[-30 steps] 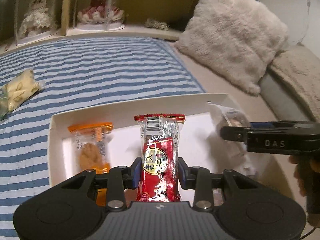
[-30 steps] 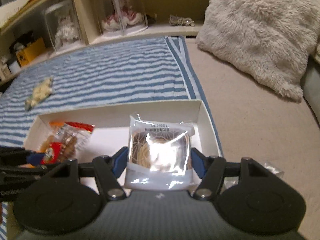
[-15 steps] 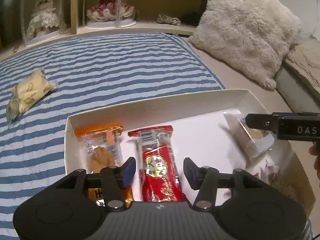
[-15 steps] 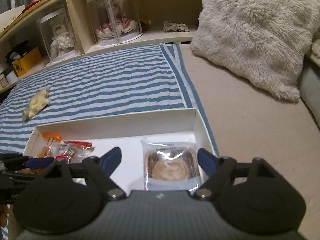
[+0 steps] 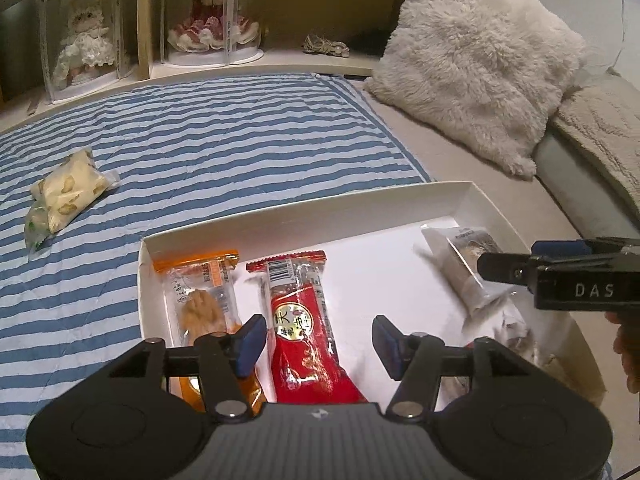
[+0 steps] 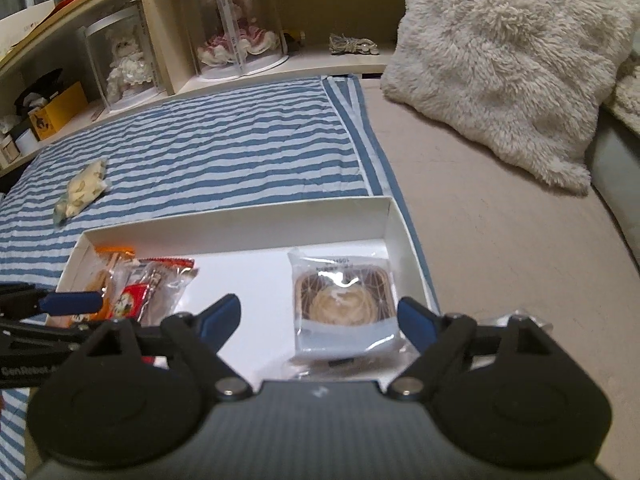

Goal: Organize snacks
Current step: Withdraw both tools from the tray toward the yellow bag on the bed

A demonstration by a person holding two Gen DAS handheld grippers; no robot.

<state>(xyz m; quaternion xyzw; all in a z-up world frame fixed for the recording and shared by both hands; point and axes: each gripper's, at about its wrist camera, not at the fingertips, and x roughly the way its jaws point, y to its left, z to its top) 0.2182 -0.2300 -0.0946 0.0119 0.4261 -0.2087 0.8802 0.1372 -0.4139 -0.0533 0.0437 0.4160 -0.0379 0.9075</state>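
Observation:
A white box [image 5: 304, 216] [image 6: 240, 228] rests on the bed. Inside it lie an orange cracker packet [image 5: 200, 300] [image 6: 110, 264], a red packet [image 5: 304, 320] [image 6: 132, 296] and a clear-wrapped round pastry [image 5: 468, 264] [image 6: 344, 300]. My left gripper [image 5: 318, 342] stands open above the near end of the red packet. Over the pastry hovers my right gripper [image 6: 318, 320], open and holding nothing; its fingers [image 5: 520, 268] enter the left wrist view from the right. A pale yellow snack bag [image 5: 64, 192] [image 6: 82, 188] lies on the striped blanket, outside the box to the left.
A blue-striped blanket [image 5: 200, 140] covers the bed's left part and beige sheet [image 6: 500, 232] the right. A fluffy cushion [image 5: 480, 64] leans at the back right. Shelves behind hold clear domes with dolls [image 6: 236, 36]. More wrappers [image 5: 516, 332] sit in the box's near right corner.
Both grippers opened and let go: the red packet and the pastry now lie in the box. Both grippers have pulled back and up from the box.

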